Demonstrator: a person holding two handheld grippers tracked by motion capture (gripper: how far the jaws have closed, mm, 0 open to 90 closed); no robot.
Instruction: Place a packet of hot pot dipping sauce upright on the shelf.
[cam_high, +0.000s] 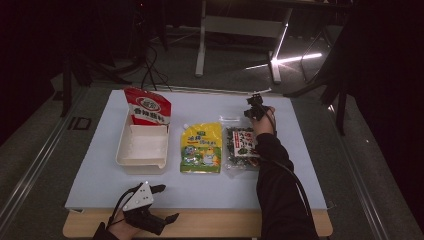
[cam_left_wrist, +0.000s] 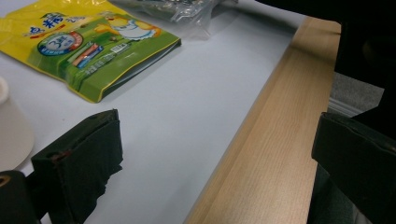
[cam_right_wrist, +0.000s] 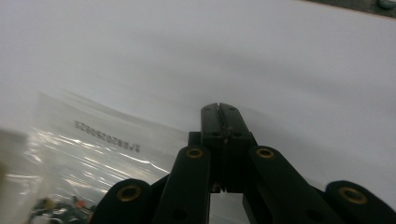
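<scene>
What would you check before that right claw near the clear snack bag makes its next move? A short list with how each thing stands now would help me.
1. Right claw shut with nothing between its jaws: ok; they meet tip to tip in the right gripper view.
2. Right claw close to the clear snack bag: ok; it hovers at the bag's far end.
3. Whether it touches the bag: cannot tell.
4. Bag lying flat on the white mat, apart from the yellow pouch: ok.
5. White tray has room: ok; the red packet stands at its far end.
6. Left claw out of the way: ok; open at the near table edge.
</scene>
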